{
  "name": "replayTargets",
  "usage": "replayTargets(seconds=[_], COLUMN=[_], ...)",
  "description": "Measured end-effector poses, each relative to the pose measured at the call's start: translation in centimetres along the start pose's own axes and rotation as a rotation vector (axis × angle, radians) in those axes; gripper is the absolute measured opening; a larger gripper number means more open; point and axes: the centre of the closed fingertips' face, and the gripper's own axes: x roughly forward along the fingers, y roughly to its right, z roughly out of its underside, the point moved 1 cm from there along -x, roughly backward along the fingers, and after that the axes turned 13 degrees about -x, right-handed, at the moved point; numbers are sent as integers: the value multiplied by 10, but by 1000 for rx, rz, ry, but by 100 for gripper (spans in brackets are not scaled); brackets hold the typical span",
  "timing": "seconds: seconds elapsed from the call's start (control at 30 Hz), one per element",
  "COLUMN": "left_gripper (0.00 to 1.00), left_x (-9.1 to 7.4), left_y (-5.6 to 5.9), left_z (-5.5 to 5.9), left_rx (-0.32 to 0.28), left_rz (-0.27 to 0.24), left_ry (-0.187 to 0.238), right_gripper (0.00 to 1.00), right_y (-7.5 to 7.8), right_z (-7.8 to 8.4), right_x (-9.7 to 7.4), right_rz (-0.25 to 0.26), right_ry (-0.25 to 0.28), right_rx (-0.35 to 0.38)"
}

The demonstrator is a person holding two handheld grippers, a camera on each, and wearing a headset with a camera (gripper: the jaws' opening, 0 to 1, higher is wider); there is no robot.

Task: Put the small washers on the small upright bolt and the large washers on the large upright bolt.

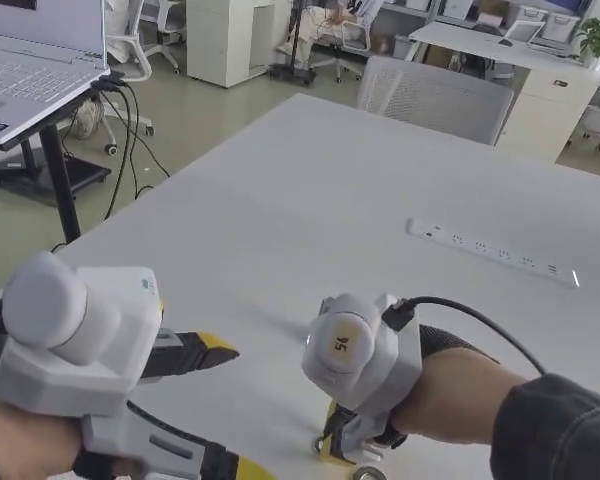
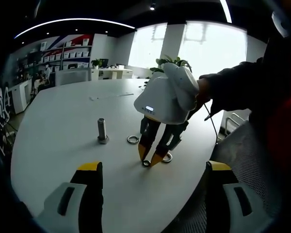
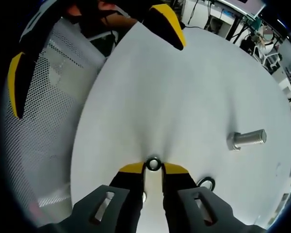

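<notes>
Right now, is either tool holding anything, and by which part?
The right tool appears to pinch a small washer by its outer rim; the left tool is open, holding nothing.

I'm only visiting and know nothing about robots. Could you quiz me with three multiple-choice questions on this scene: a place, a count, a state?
1. Where does the bolt stand?
A) on the white table
B) on the laptop
C) on a chair

2. How many washers lie on the table in the left gripper view?
A) one
B) three
C) six

3. How do the left gripper's jaws stand?
A) wide open
B) shut on the bolt
C) shut on a cable

Answers:
1 A, it stands upright on the tabletop.
2 B, one sits at the right gripper's tips, with one more on either side.
3 A, its yellow tips are far apart, holding nothing.
</notes>
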Motion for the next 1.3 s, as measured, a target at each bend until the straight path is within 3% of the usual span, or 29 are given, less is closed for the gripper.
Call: replayTargets(seconds=[0.57, 0.87, 1.3], left_gripper=[88, 87, 88], left_x=[-1, 0, 1], left_y=[0, 1, 1], left_z=[1, 1, 1], left_rx=[4, 6, 10], left_rz=[-3, 1, 4], left_ry=[-4, -6, -11], right_gripper=[14, 14, 14], right_y=[2, 1, -7], right_z=[7, 13, 35], right_x=[-8, -24, -37], right_rz=[6, 28, 53], right_ry=[-10, -7, -16], right_rx=[20, 39, 89])
